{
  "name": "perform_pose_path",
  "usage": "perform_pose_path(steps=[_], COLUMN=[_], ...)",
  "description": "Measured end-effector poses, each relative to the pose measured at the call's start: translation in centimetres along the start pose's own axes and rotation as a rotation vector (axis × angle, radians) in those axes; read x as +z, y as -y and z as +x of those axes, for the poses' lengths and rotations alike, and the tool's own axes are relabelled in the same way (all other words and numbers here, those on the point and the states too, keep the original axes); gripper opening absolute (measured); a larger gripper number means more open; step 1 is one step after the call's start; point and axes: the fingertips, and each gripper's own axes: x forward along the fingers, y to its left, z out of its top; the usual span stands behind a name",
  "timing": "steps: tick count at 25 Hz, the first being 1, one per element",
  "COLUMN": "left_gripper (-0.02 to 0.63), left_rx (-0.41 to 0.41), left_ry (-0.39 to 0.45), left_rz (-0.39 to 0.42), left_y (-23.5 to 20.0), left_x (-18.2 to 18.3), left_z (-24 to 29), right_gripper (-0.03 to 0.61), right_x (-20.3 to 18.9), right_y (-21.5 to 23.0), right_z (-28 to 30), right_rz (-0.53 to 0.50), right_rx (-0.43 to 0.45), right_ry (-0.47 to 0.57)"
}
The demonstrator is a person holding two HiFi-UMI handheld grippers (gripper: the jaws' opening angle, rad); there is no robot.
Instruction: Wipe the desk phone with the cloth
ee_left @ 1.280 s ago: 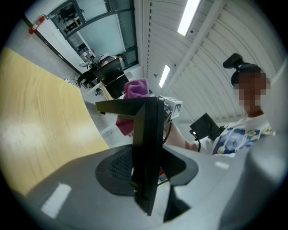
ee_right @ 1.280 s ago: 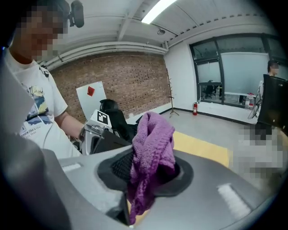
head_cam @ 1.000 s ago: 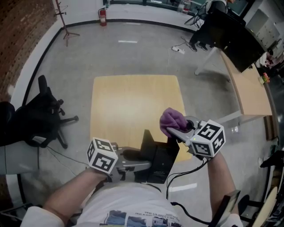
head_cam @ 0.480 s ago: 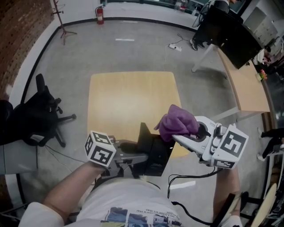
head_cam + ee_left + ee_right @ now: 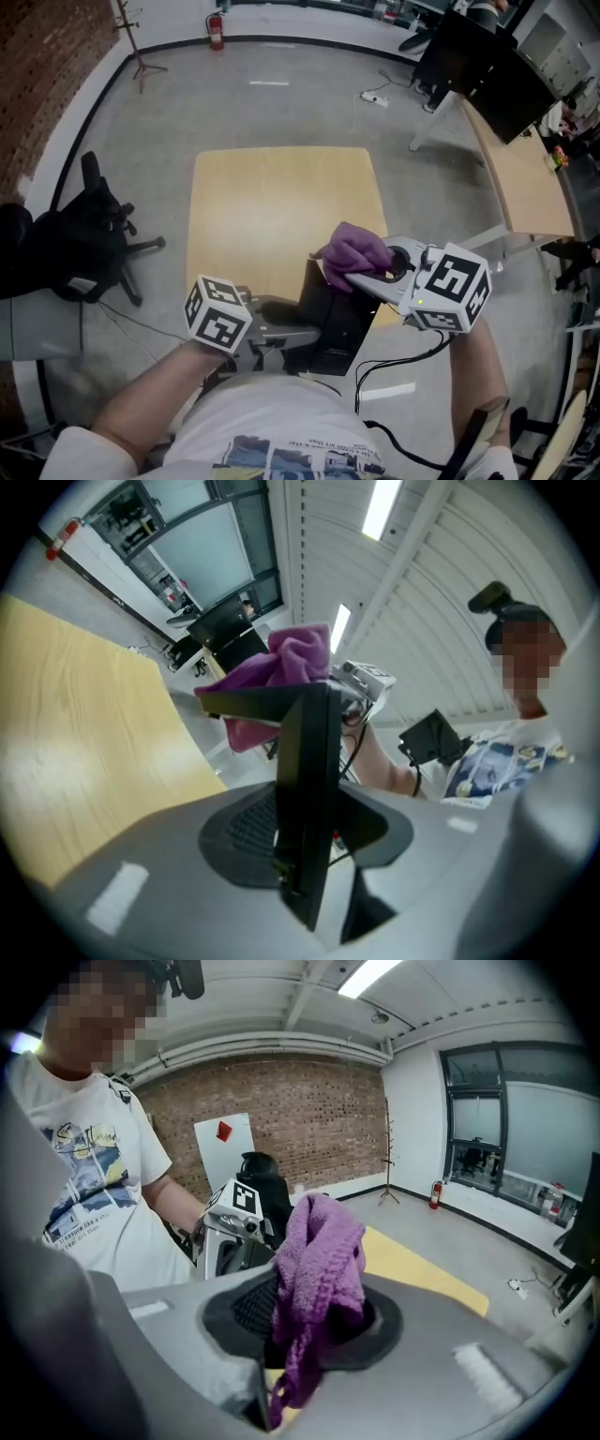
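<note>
A chair [image 5: 89, 239] stands idle on the floor at far left, well apart from the work. At the near edge of the table [image 5: 272, 206], the left gripper [image 5: 298, 336] reaches in level from the left. Its jaws are pinched on a thin black panel of the phone [image 5: 336, 314], and that grip looks unchanged over the last second. The phone is propped at the table's near edge, close to the person's body, with one end raised toward the middle of the table.

Just above that raised end hangs the purple cloth [image 5: 353, 249], bunched into a wad and clamped between the jaws of the right gripper [image 5: 356, 274], which slants down from the right. Here is the change: half a second ago the right gripper was swung out wider to the right, with the cloth clear of the phone. It has since come back in and rolled over, bringing the wad against or just short of the phone's top edge (no view settles whether fabric and plastic actually meet).

That return suggests a wiping stroke is about to land on the upper edge. The left hand is serving as the brace. How much of the phone has already been cleaned cannot be judged from here.
</note>
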Motion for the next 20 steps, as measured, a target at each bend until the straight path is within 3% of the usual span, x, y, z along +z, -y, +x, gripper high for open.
perform_pose_path(steps=[5,10,16,20], left_gripper=[0.179,0.179,0.179,0.179], left_rx=[0.002,0.002,0.001,-0.008], left_ry=[0.016,0.032,0.027,0.008], left_rz=[-0.001,-0.007,-0.01,-0.001], left_y=[-0.1,-1.2,-1.4,-0.5], left_x=[-0.4,-1.0,-0.8,-0.7], left_z=[0.2,-0.8,-0.3,0.8], right_gripper=[0.103,0.103,0.103,0.103], right_x=[-0.9,1.7,4.7,3.8], right_y=[0.7,-0.6,-3.7,-4.0], right_z=[0.3,-0.7,-1.5,0.2], right_rz=[0.009,-0.036,-0.116,-0.127], right_rx=[-0.007,0.0,0.106,0.16], right_ry=[0.003,0.075,0.116,0.06])
